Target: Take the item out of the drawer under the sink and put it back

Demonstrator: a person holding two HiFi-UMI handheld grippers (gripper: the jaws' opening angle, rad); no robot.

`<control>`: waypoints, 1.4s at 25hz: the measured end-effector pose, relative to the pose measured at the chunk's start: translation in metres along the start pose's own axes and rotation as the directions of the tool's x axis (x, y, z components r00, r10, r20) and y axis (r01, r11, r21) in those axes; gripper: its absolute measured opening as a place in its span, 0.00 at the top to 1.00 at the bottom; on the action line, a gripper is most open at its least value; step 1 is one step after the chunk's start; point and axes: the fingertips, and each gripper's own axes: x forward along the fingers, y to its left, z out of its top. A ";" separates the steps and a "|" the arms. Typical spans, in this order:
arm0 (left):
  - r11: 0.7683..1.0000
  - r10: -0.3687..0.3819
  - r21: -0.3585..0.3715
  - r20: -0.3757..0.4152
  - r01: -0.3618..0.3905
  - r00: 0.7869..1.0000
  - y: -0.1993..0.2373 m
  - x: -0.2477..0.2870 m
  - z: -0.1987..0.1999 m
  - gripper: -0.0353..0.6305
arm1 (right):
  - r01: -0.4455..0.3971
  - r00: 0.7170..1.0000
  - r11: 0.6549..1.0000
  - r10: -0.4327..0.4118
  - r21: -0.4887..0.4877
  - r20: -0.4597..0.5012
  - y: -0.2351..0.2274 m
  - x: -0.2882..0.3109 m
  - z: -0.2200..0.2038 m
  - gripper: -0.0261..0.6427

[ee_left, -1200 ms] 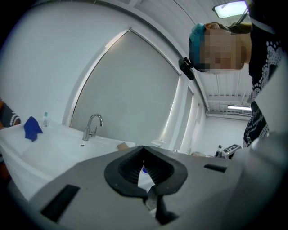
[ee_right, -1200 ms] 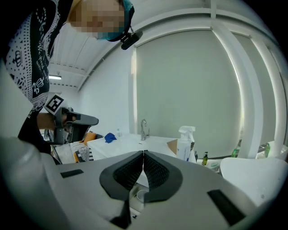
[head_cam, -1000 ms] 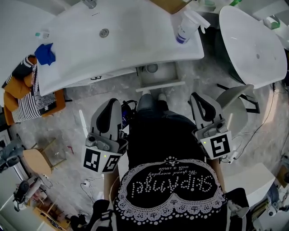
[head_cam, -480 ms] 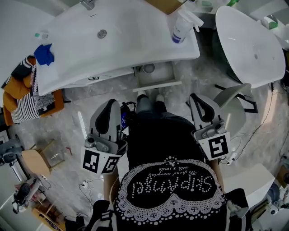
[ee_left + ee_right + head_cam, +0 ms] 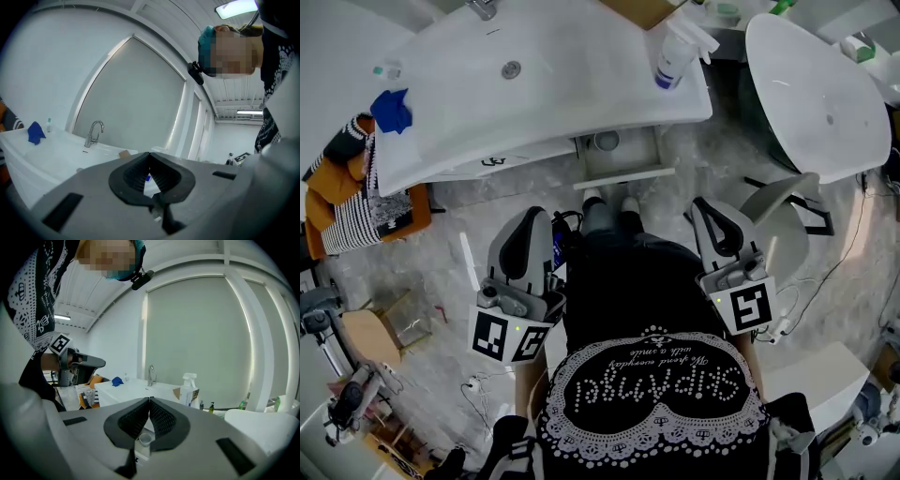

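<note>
The drawer [image 5: 628, 175] under the sink [image 5: 441, 103] stands pulled out, and one small round thing that looks like a cup [image 5: 607, 141] sits inside it near the back left corner. This is the task's item, and it is in the drawer, not in either gripper.

The left gripper [image 5: 532, 216] and the right gripper [image 5: 707, 204] hang at the person's waist, one on each side of the body. Both point toward the sink but are well apart from the drawer. In the left gripper view the jaws are pressed together at the tips with nothing caught between them. The right gripper view shows the same: jaws together and empty. The cup [image 5: 145, 438] appears only far off, through the gap below the pads.

From this alone I cannot tell which end of the task this is. Either the cup has not yet been lifted out, or it has already gone out and come back. Both readings fit an open drawer with the cup inside and two empty grippers.

If the first, everything is left to do: reach forward and down, open one pair of jaws, close on the cup, lift it out and return it. If the second, only pushing the drawer shut could remain.

A spray bottle [image 5: 673, 52] and a blue cloth [image 5: 391, 111] rest on the sink top and have no part in the task.
</note>
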 end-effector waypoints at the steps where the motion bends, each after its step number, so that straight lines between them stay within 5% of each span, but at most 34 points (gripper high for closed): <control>1: 1.000 0.001 0.001 0.001 -0.001 1.000 0.000 -0.001 0.000 0.94 | 0.000 1.000 1.000 0.000 0.000 0.001 0.000 -0.001 0.000 0.93; 35: 1.000 0.020 -0.011 0.008 -0.020 1.000 0.008 -0.005 0.001 0.94 | -0.015 1.000 1.000 0.015 -0.012 -0.006 0.004 0.007 -0.001 0.93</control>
